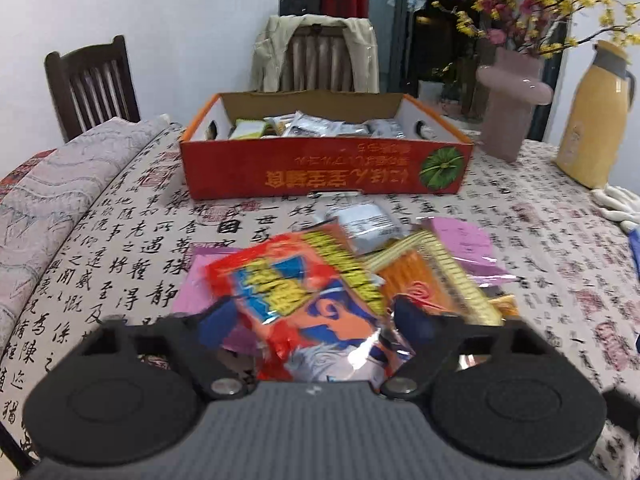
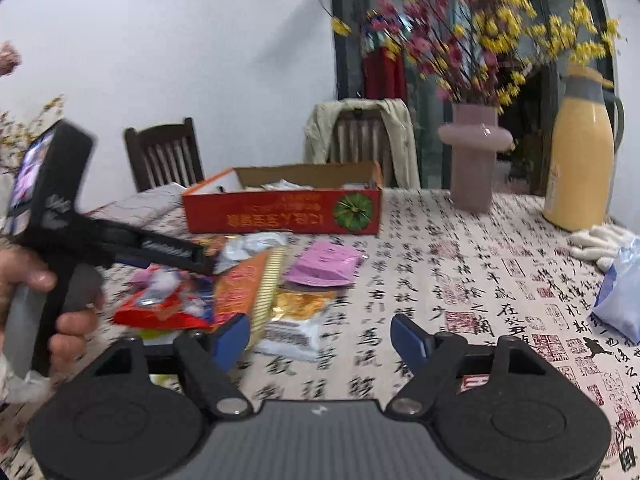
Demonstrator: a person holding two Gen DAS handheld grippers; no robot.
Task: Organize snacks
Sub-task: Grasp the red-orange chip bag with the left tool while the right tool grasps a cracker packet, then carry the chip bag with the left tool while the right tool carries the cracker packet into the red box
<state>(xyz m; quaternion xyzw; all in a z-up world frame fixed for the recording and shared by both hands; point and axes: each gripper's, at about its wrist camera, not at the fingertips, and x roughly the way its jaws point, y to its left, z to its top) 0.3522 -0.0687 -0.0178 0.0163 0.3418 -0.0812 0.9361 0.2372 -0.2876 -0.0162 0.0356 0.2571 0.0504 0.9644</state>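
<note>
Several packets already lay in the red cardboard box (image 1: 320, 168); your left gripper (image 1: 316, 320) pinched the red cartoon snack bag (image 1: 288, 280), your right gripper (image 2: 320, 336) gaped empty, and more snacks (image 2: 320, 264) waited on the counter (image 2: 480, 280).

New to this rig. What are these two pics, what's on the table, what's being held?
No robot arm here: a person holds a two-finger gripper in each hand, each with a fisheye camera looking along its fingers. The left wrist view shows the left gripper around a red cartoon snack bag from the loose snack pile. The right wrist view shows the right gripper open and empty above the tablecloth. Behind the pile stands a red cardboard box, partly filled with packets, plus a pink vase and yellow thermos.
</note>
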